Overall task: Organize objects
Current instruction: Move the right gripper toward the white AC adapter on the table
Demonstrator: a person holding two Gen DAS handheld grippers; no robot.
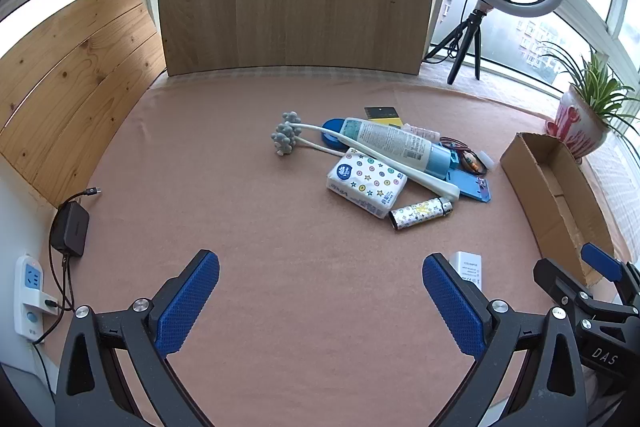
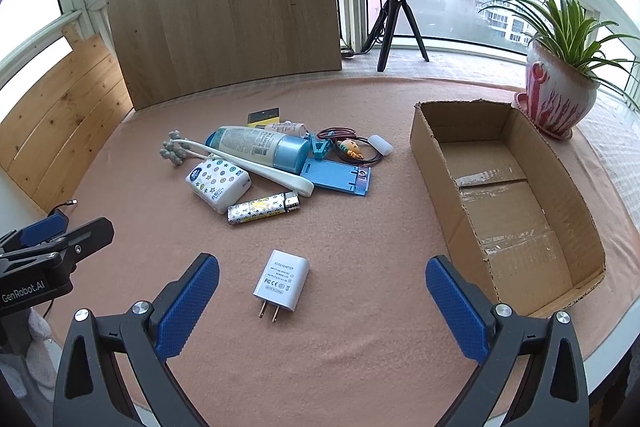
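Nothing sorted yet: cardboard box point(image 2: 516, 195) right of the right gripper point(image 2: 322, 301) sits empty, white adapter point(image 2: 281, 279) between its spread fingers, pile point(image 2: 264, 163) ahead; left gripper point(image 1: 320, 301) released, holding nothing.

White adapter point(image 2: 281, 279), star-dotted tissue pack point(image 2: 218, 182), brown box point(image 2: 508, 195), pink cloth point(image 2: 360, 247).

White charger point(image 2: 281, 279) lies flat, apart from clutter pile point(image 2: 264, 163) beside open box point(image 2: 508, 203).

White plastic plug adapter point(image 2: 281, 279), lower centre, between spread blue-padded right gripper point(image 2: 322, 301) fingers; brown cardboard box point(image 2: 560, 187), right.
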